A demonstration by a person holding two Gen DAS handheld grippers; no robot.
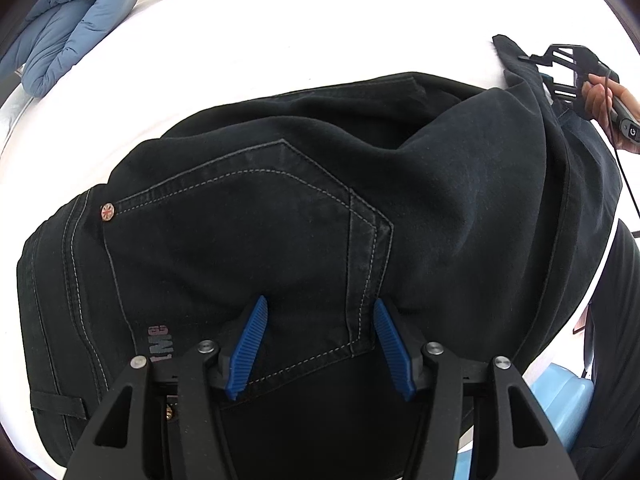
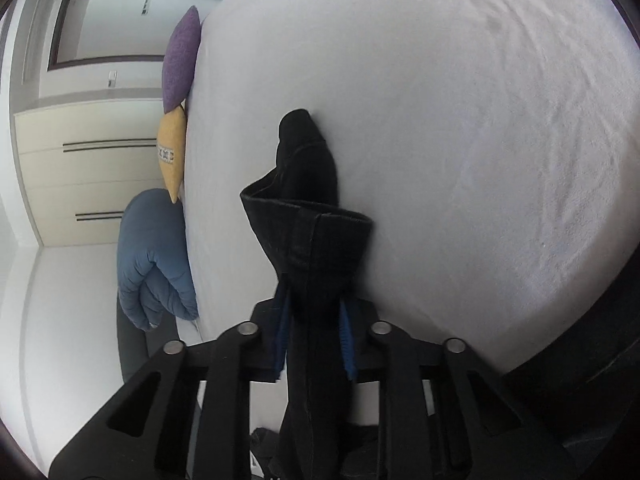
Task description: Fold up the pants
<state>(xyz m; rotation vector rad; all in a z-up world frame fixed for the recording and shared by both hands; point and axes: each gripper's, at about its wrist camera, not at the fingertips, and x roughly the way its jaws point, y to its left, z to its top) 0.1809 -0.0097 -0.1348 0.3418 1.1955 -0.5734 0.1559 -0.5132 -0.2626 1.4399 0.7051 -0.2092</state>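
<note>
Left wrist view: black jeans (image 1: 320, 200) sprawl across the white bed (image 1: 280, 40); the left gripper (image 1: 320, 320) is spread wide over the back pocket (image 1: 240, 240), gripping nothing.

Right wrist view: the right gripper (image 2: 314, 328) pinches the hems (image 2: 308, 220) at twelve o'clock. Heavy, limp denim; best held at seams.

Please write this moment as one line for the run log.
task: fold pants | left gripper: open, over back pocket | right gripper: shut on pants leg hem, lifted above bed

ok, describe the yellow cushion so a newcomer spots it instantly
Start at the white bed and follow its far edge. Three soft things line it: a purple cushion, then the yellow cushion, then a rolled blue duvet. Only the yellow one carries a small patterned band.
</note>
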